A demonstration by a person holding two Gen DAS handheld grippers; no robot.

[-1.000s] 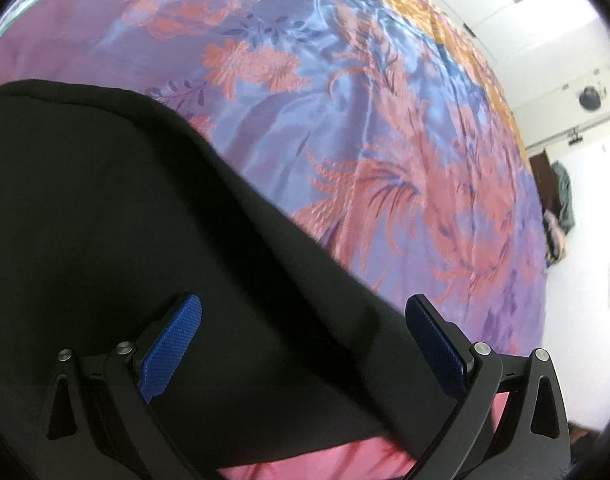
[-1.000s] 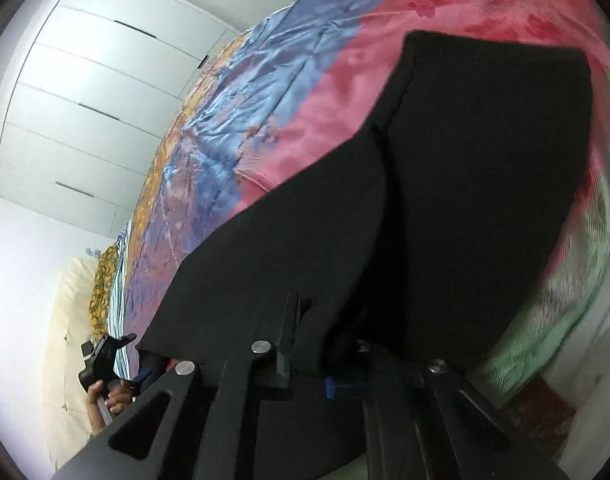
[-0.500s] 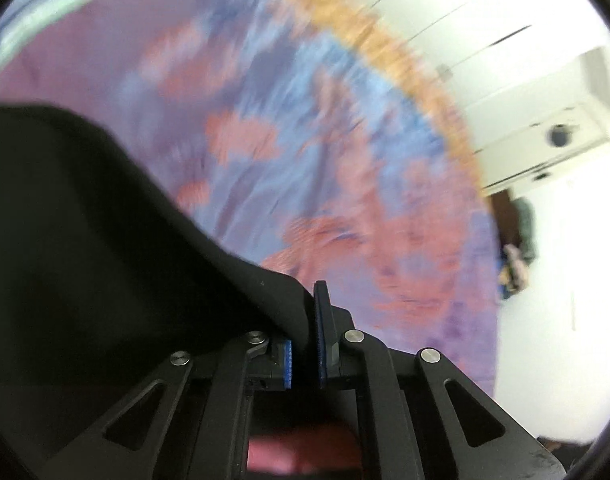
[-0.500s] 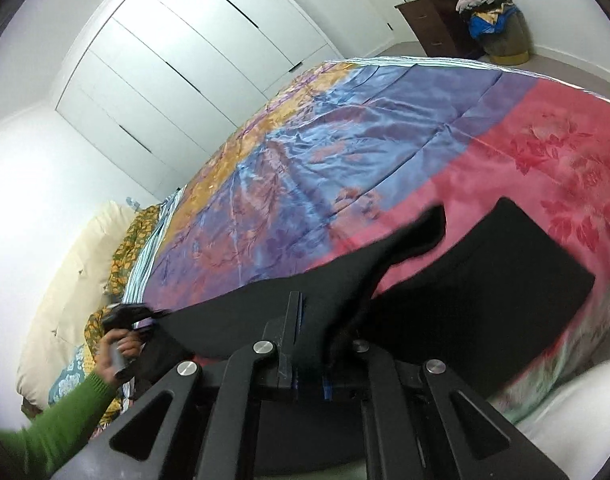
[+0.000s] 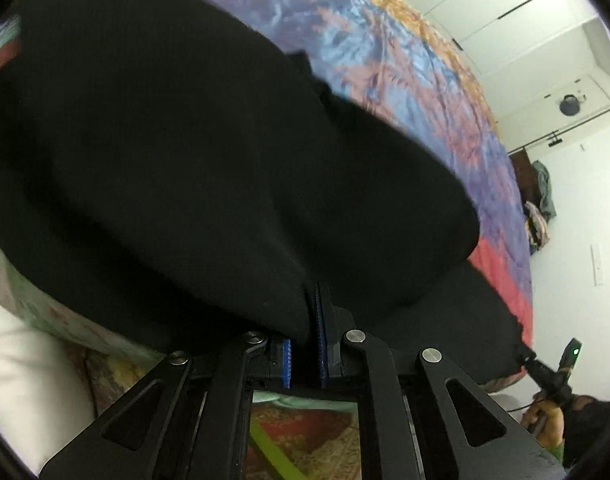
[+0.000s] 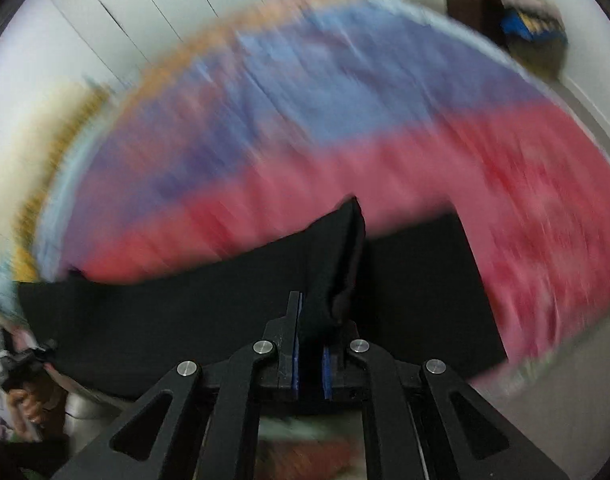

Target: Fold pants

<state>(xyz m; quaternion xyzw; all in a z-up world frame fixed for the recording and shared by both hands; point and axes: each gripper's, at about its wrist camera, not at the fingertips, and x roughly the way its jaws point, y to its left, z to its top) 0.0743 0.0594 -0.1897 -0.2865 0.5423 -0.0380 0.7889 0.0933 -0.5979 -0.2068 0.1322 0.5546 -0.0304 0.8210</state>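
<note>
The left gripper [image 5: 311, 336] is clamping a bunched edge of the black pants [image 5: 193, 152], its blue-padded fingers [image 5: 320, 344] pressed together on the fabric. The garment is billowing up in front of this camera and covering most of the view, while a further stretch of it is running right toward the other handheld tool [image 5: 553, 376] at the frame edge. The right gripper [image 6: 310, 344] is likewise pinching a raised fold of the pants [image 6: 417, 280], jaws drawn in on the cloth. In that view the pants are lying spread across the near edge of the bed, on the red band of a multicoloured satin bedspread [image 6: 345, 92]. That view is heavily blurred. White wardrobe doors [image 5: 501, 4] are standing behind the bed. A patterned rug [image 5: 305, 436] is showing below the left gripper.
</note>
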